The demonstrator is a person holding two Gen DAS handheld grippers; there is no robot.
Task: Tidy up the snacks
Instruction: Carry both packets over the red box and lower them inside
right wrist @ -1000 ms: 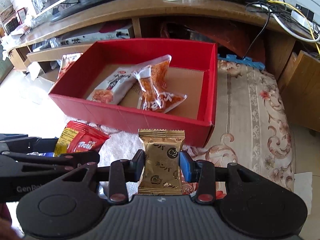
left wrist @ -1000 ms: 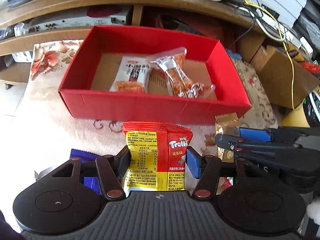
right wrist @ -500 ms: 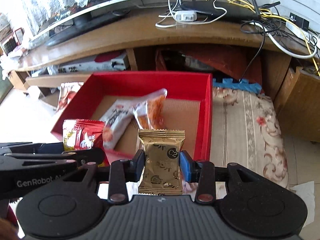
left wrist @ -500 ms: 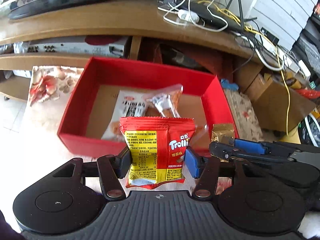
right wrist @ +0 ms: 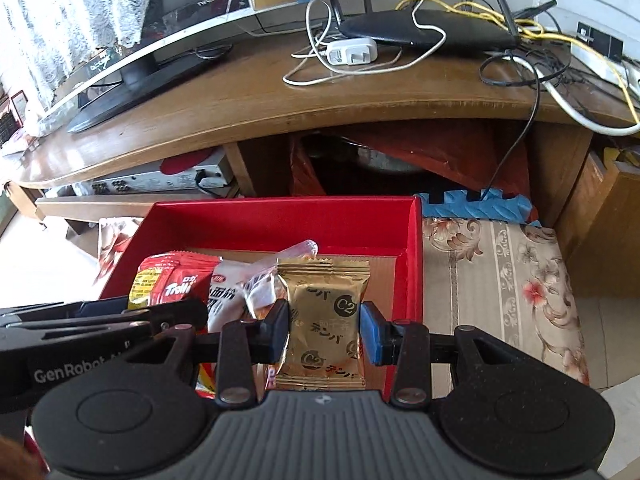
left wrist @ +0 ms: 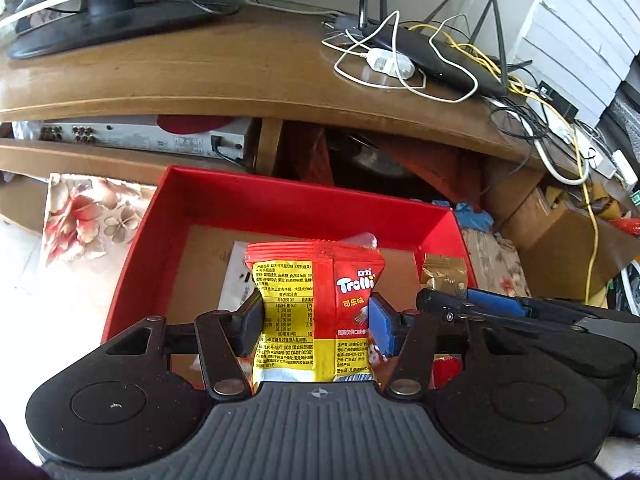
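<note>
Fingers [left wrist: 254, 322] of my left gripper [left wrist: 316, 322] were pressed against both sides of a red-and-yellow foil gummy packet printed "Trolli" [left wrist: 316, 304], holding it upright in front of the left wrist camera. Behind and below that packet I saw the shallow red cardboard box with a brown floor [left wrist: 168, 216]; the packet hung above its near half. A white snack pouch [left wrist: 234, 276] lay on the box floor, mostly hidden by the gripped packet, and the tip of a clear plastic bag [left wrist: 366, 239] showed just above the packet's top seal.

On my right gripper [right wrist: 324, 330], the black finger [right wrist: 276, 332] and the blue-padded one were closed on a gold foil packet marked "C2" [right wrist: 326, 320], also upright, positioned above the right-hand part of the same red box [right wrist: 414, 276]. In the right wrist view the Trolli packet [right wrist: 172, 284] appeared to the left, beside the white pouch [right wrist: 220, 292] and the clear bag [right wrist: 264, 280], with the left gripper [right wrist: 100, 320] crossing the lower left corner. In the left wrist view the gold packet [left wrist: 444, 276] and the right gripper [left wrist: 520, 312] sat just right of the Trolli packet.

The box rested on a beige floral rug [right wrist: 500, 280]. Beyond it stood a brown wooden worktop [left wrist: 200, 72] carrying a monitor base [left wrist: 112, 24], a black router [left wrist: 436, 56] and a white charger with tangled cables [left wrist: 390, 65]. A silver audio unit [left wrist: 140, 140] occupied the shelf beneath.
</note>
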